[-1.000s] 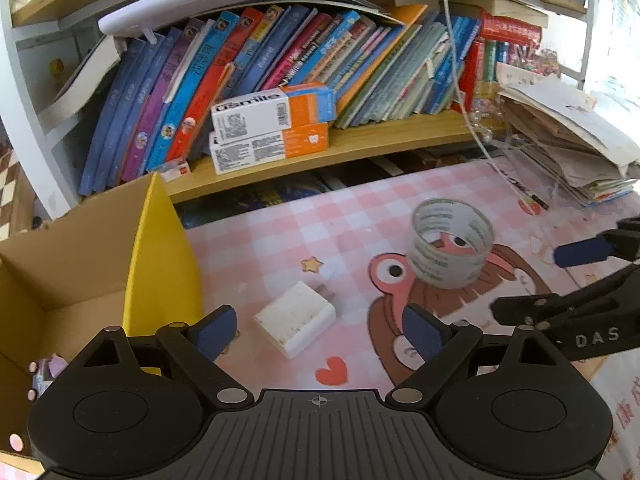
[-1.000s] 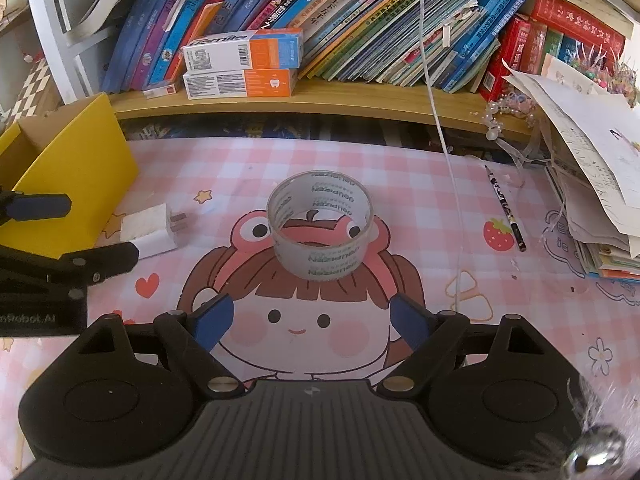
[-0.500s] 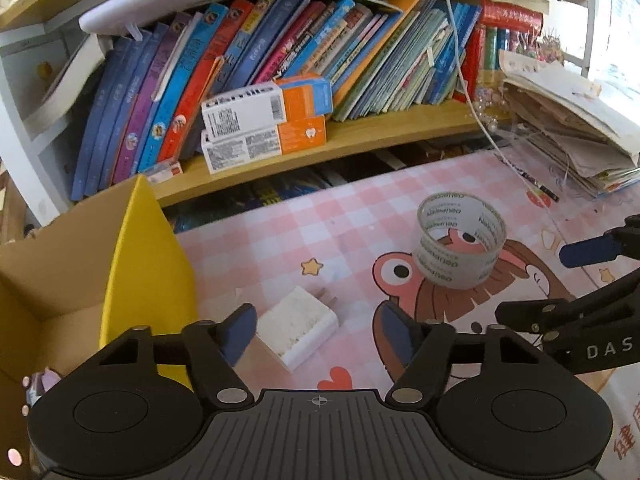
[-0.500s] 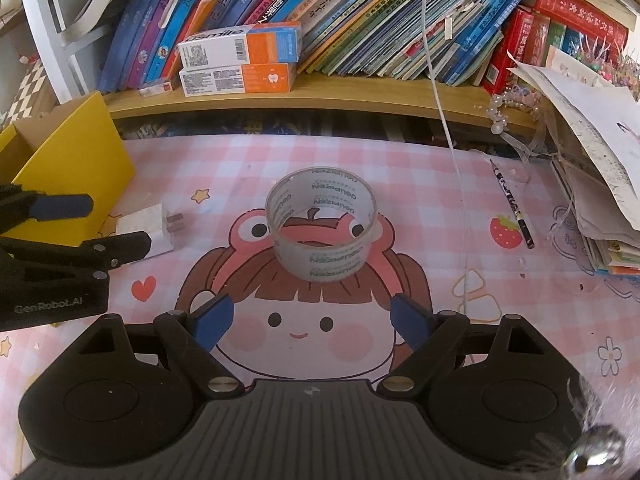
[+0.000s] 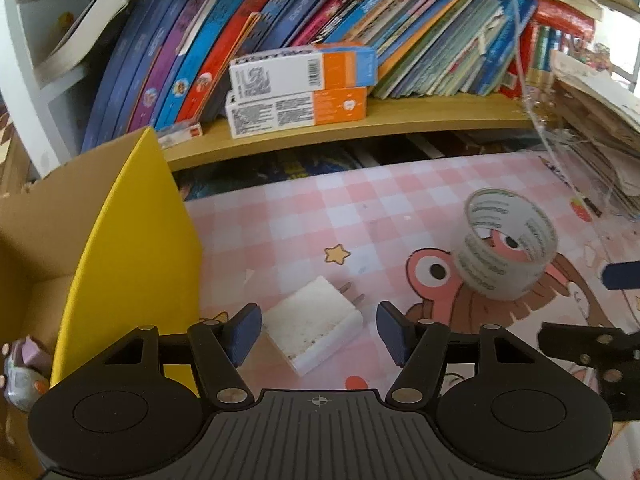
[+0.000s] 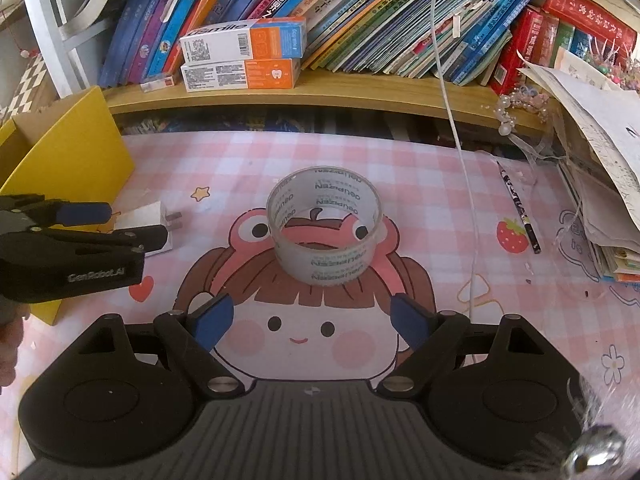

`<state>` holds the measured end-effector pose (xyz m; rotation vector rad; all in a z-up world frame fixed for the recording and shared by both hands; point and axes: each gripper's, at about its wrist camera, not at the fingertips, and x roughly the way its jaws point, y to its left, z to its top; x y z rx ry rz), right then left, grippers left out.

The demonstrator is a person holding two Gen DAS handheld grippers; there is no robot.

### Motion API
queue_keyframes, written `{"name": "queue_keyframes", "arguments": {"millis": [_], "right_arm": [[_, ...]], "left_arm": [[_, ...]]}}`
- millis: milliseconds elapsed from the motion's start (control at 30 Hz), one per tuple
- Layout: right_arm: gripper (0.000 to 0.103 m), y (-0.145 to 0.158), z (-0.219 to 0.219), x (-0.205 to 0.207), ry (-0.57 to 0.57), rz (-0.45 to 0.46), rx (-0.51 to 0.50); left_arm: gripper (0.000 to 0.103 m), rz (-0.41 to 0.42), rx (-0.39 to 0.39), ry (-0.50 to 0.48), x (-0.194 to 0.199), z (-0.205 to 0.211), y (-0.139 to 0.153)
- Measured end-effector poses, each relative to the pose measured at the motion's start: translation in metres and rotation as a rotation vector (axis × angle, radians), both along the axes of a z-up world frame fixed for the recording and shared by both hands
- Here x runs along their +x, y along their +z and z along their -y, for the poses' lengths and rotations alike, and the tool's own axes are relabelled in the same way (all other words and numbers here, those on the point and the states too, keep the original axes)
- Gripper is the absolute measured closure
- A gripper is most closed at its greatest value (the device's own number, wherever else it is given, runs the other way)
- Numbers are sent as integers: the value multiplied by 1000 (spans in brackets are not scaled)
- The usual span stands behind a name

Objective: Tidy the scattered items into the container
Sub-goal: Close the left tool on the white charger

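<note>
Left tool (image 5: 318,334) has its blue pads spread apart, sitting on either side of the white rectangular plug-in charger block (image 5: 316,330) but not touching it. That charger lies flat on the pink checkered table mat (image 5: 380,208), long axis running diagonal, with its two metal prongs (image 5: 354,294) pointing up and to the right toward the shelf side, away from the box. Just left of it is the yellow-sided cardboard box (image 5: 132,248), open at the top, with some small pastel bits down in its bottom corner that I can't really make out. Right tool (image 6: 310,318) is also wide open and holding nothing, lined up in front of the clear roll of packing tape (image 6: 325,229), which stands on its flat edge on the cartoon frog print with its hole facing straight up. Off to the right a dark patterned pencil (image 6: 518,208) lies on the mat, pointing roughly front to back.
</note>
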<state>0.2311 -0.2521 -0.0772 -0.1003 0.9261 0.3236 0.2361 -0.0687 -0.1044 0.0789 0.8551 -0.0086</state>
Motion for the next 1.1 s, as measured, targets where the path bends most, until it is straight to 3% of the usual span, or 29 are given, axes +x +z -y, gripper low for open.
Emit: {"name": "queue_keyframes", "arguments": {"millis": [467, 1100], "right_arm": [[18, -5, 0, 5, 2, -15, -1], [18, -9, 3, 10, -14, -14, -1]], "left_arm": [[28, -3, 61, 6, 10, 3, -13], [29, -12, 11, 8, 10, -1, -22]]}}
